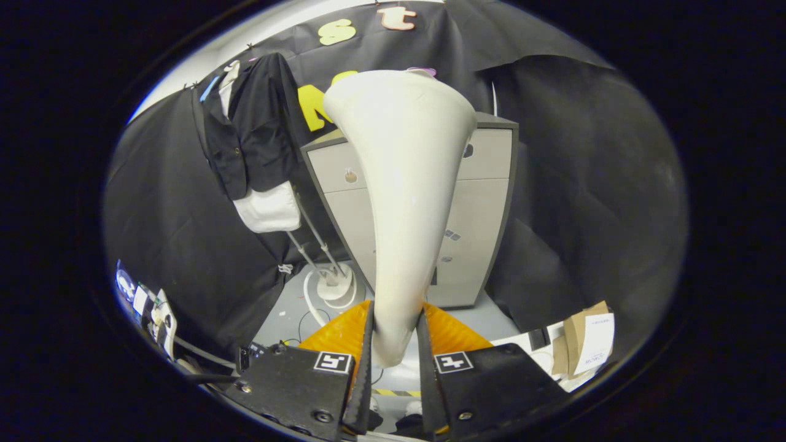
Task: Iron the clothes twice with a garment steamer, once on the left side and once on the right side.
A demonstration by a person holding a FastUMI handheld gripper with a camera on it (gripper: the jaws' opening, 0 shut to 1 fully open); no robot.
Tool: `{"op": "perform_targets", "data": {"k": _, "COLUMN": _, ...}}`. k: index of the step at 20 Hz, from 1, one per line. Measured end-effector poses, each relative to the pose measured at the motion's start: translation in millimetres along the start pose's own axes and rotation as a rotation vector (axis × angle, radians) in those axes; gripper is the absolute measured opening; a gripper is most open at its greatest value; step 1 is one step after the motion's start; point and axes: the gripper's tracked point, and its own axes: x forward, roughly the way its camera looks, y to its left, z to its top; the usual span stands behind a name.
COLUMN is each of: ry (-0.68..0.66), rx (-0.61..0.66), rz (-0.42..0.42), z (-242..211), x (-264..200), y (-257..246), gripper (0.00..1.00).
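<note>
My gripper (394, 344) is shut on the narrow handle end of a cream-white garment steamer head (402, 184), which rises between the fingers and flares out to a wide nozzle at the top. Beyond it and to the left, a black jacket over a white shirt (255, 141) hangs on a stand against the black cloth wall. The steamer head is well apart from the clothes, and it hides part of the cabinet behind it.
A grey cabinet with drawers (479, 202) stands straight behind the steamer head. The steamer's white base with poles and hose (334, 282) sits on the floor below the clothes. A cardboard box with papers (586, 341) lies at the right; small devices (147, 307) at the left.
</note>
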Motion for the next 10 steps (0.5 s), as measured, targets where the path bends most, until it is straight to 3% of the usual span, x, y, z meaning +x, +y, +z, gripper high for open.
{"op": "perform_targets", "data": {"k": 10, "ry": 0.001, "rx": 0.001, "rz": -0.011, "z": 1.0, "x": -0.8, "y": 7.5, "gripper": 0.36}}
